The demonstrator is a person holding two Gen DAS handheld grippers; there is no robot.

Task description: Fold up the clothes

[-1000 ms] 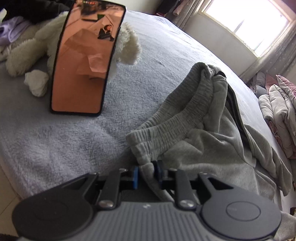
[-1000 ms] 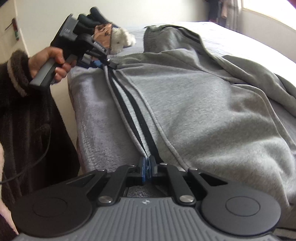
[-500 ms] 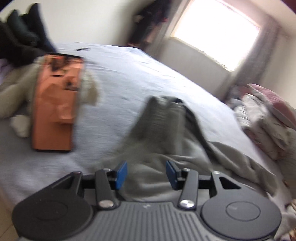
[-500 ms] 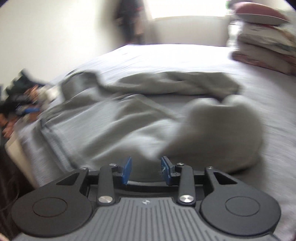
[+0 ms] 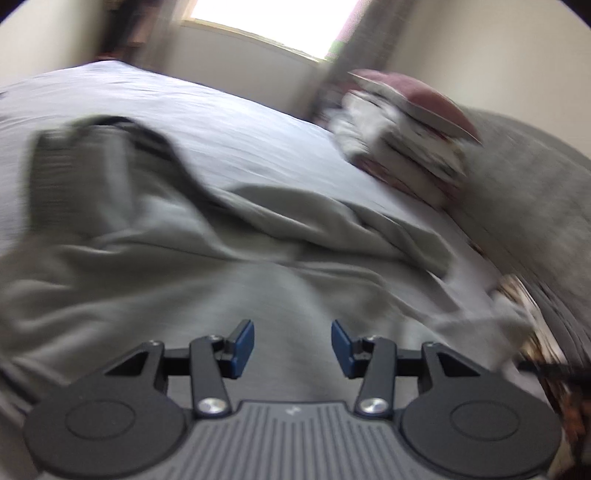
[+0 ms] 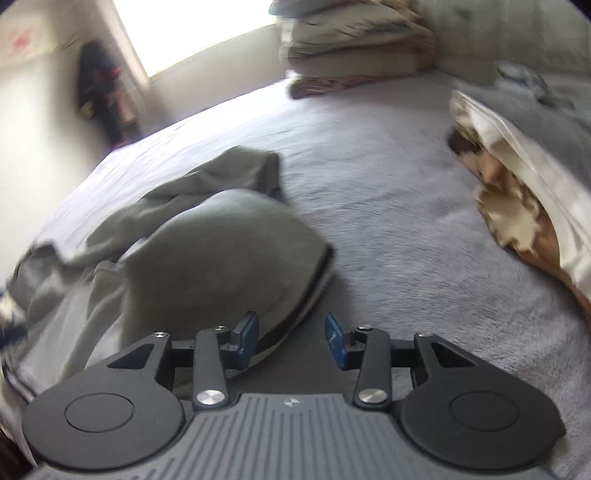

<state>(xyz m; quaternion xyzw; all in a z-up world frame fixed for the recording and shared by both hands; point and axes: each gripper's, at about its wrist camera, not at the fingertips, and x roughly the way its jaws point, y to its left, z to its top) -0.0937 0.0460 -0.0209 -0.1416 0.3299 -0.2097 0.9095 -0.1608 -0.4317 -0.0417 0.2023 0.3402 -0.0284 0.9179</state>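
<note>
A second ago both grippers were pinched on the grey garment's edge; now both have let go. The left gripper (image 5: 293, 347) has its blue fingers (image 5: 242, 347) partly spread with nothing between them, only cloth lying beneath. The right gripper (image 6: 290, 341) is opening, its fingers (image 6: 247, 338) apart and free, the garment's folded edge just below the left one. The orange phone and plush toy seen earlier have left the left view, which has swung toward the window (image 5: 273, 26).

The bed (image 6: 388, 206) carries a pale lilac fleecy cover. At 1 o'clock in the left view is a stack of folded bedding (image 5: 402, 125); in the right view a cream pillow (image 6: 524, 192) lies at 2 o'clock.

The grey sweatsuit garment (image 5: 207, 251) sprawls rumpled across the bed, a dark stripe near 10 o'clock. In the right view it (image 6: 221, 254) bulges in a rounded fold from 9 o'clock to centre, dark-trimmed at the edge. Both views are motion-blurred.
</note>
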